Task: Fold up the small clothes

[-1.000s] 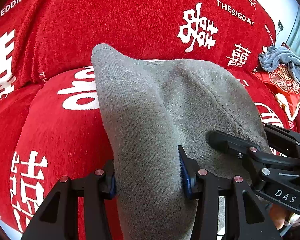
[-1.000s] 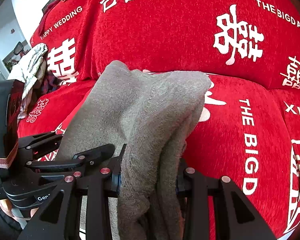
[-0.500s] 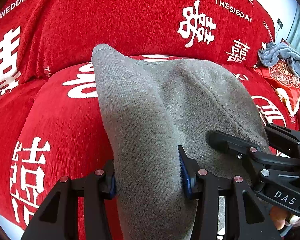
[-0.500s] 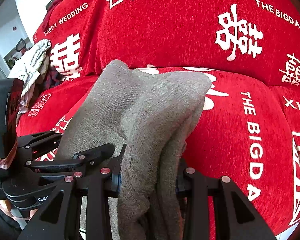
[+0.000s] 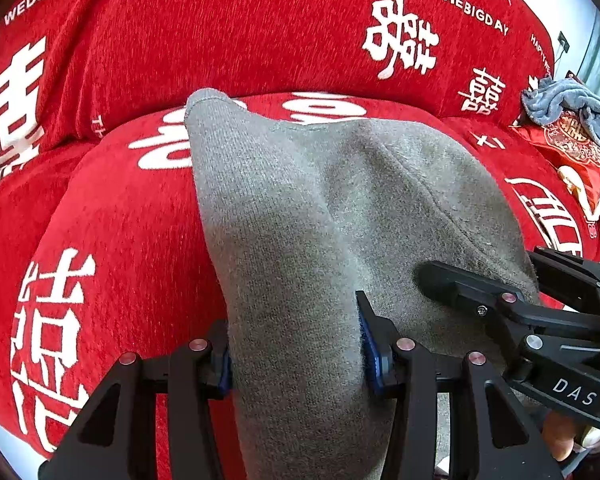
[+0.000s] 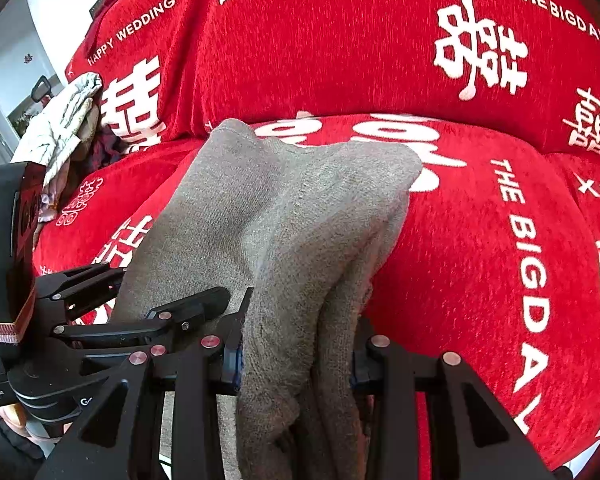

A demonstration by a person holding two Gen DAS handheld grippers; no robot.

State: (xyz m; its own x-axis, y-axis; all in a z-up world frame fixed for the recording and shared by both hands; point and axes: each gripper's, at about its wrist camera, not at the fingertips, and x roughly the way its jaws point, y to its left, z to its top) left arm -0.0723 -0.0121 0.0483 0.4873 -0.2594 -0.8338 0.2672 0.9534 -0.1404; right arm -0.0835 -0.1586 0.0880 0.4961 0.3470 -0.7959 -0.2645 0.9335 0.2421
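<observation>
A: What is each gripper doing?

B: Both are clamped on the same grey knit garment (image 5: 300, 208). The left gripper (image 5: 296, 354) has its jaws closed on a thick fold of it, the blue pads pressing the cloth from either side. The right gripper (image 6: 296, 354) grips a bunched, layered part of the garment in the same way.

A: Where is the garment, then?

B: Held up between the two grippers, over the seat of a sofa with a red cover (image 5: 112, 216) printed with white characters and the words "THE BIG DAY" and "HAPPY WEDDING". From the jaws the cloth runs forward and away, ending in a hemmed corner that points toward the sofa's backrest. Whether that far edge touches the seat I cannot tell.

A: Are the grippers close together?

B: Very. In the left wrist view the right gripper sits just beside the left one on its right, lying against the grey cloth. In the right wrist view the left gripper is just beside it on the left.

A: Anything else around?

B: A crumpled blue-grey cloth (image 5: 568, 106) on a red patterned cushion (image 5: 576, 152) at the far right end of the sofa, and a pale crumpled cloth (image 6: 62, 120) at the far left end, both well apart from the garment
</observation>
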